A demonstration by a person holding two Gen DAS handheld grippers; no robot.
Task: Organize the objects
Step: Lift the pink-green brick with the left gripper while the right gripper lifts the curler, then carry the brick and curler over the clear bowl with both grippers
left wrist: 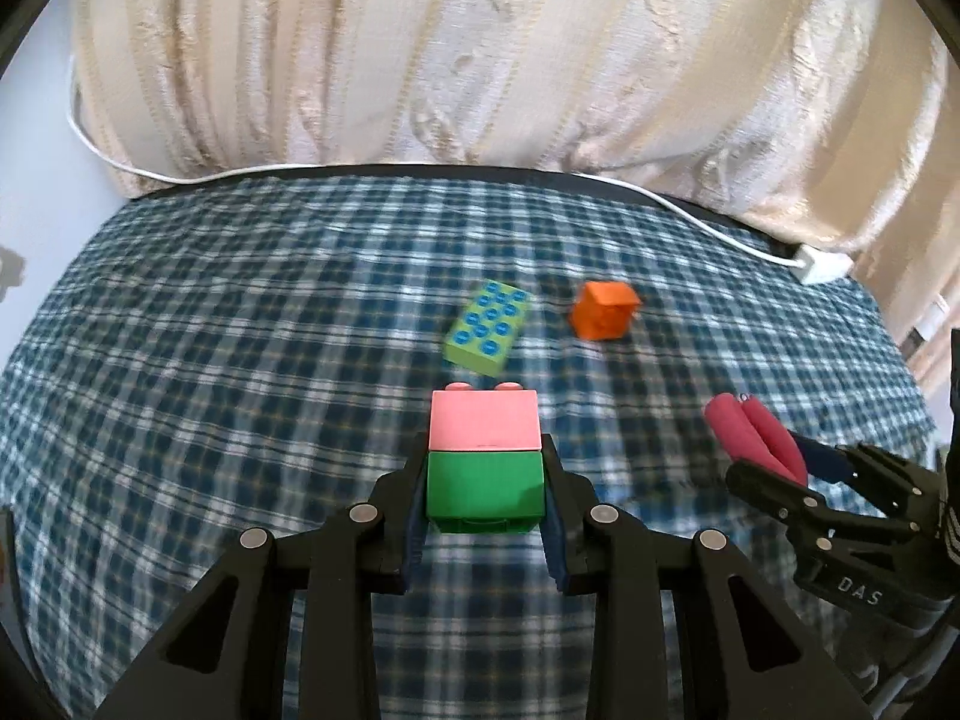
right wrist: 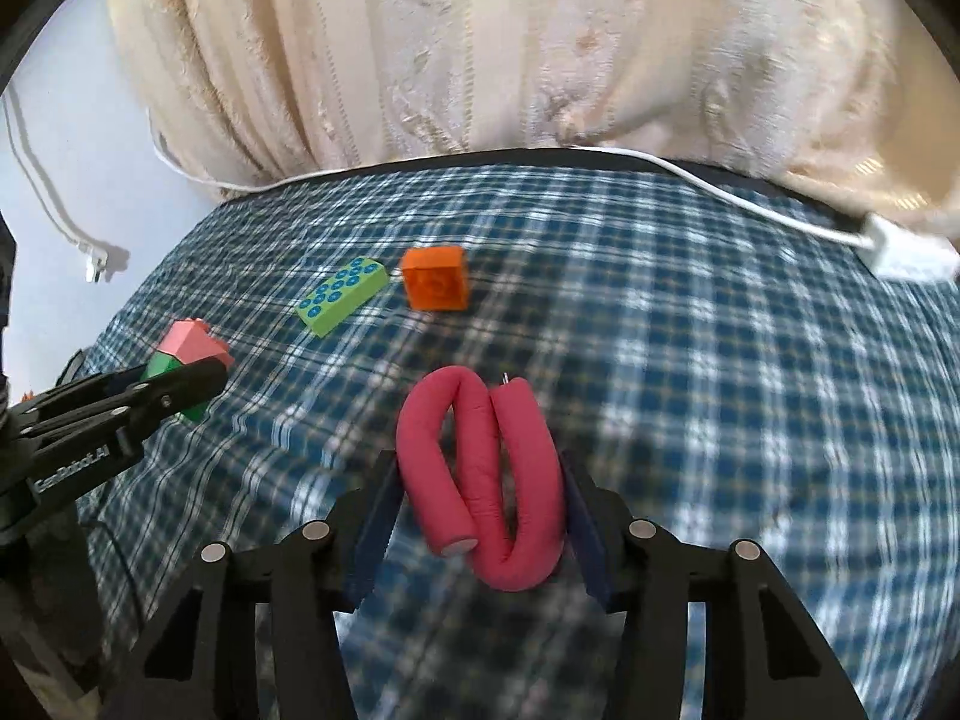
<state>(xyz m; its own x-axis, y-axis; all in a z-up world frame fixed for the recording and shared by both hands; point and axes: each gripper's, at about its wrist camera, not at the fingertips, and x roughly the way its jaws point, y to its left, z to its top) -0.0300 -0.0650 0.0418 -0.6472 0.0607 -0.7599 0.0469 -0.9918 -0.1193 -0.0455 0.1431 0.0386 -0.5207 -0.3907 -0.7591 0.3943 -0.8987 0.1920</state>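
1. The left gripper (left wrist: 486, 480) is clamped narrowly on a green block (left wrist: 485, 489) with a pink block (left wrist: 483, 420) stacked on it.
2. The right gripper (right wrist: 480, 498) is closed around a folded red foam roller (right wrist: 480, 474), pads pressing on both sides.
3. A lime studded brick (left wrist: 487, 327) and an orange block (left wrist: 603, 311) lie ahead of both grippers on the checked cloth (left wrist: 240, 360).
4. Both loads appear mid-carry; a common drop spot is called for next, probably beside the lying blocks.
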